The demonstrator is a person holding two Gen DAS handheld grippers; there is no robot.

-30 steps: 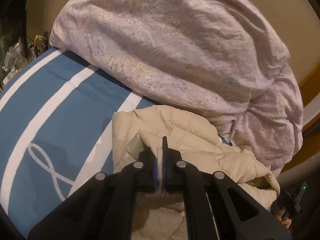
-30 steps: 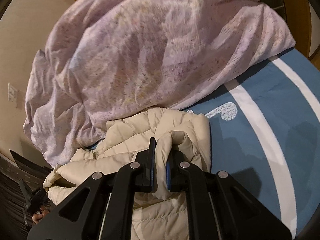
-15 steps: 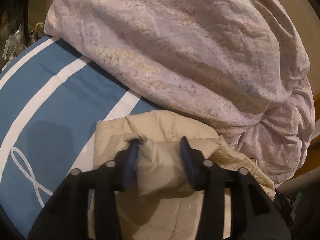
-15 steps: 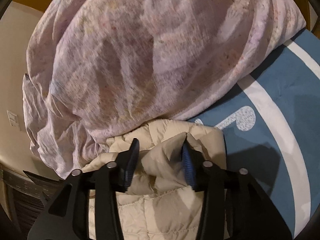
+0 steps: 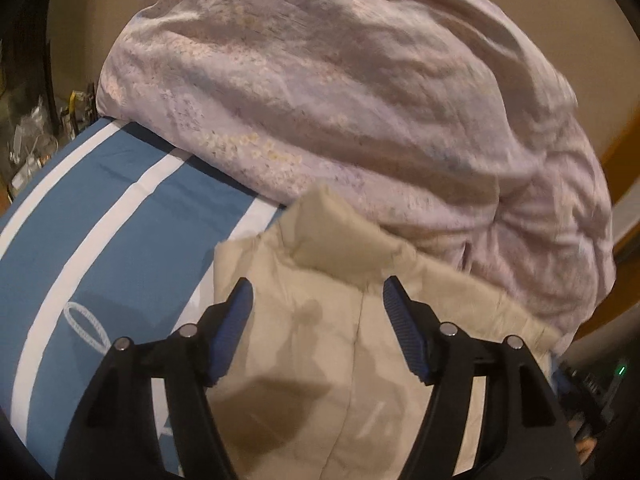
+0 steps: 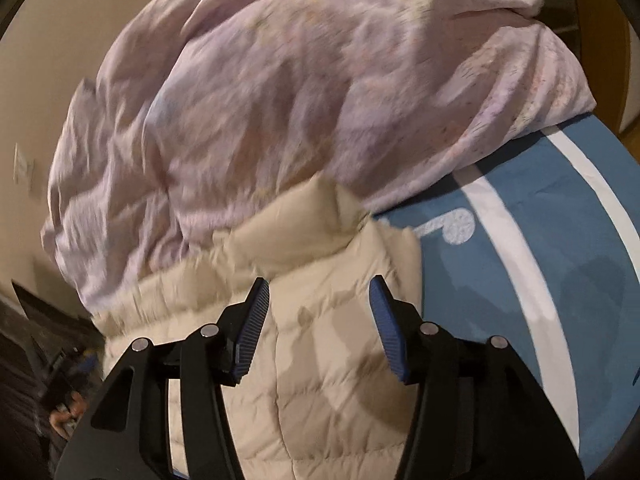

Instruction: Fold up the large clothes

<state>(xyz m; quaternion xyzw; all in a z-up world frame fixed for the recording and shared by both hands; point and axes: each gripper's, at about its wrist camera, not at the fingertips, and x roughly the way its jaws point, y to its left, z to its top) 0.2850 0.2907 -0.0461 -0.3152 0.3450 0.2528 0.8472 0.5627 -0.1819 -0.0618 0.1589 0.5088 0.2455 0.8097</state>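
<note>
Here both grippers [image 5: 318, 304] [image 6: 319, 304] are opening over the jacket [image 5: 320, 360] edge.

Two close wrist views, angled down from left and right, sharing jacket [image 5: 320, 320] and duvet [image 5: 340, 100].

- left gripper [image 5: 318, 300] angled downward, jaws opening, blue pads [image 5: 236, 328] wide apart and gripping nothing
- right gripper [image 6: 319, 298] same deal: tilted down, jaws opening, pads [image 6: 388, 332] clear
</note>
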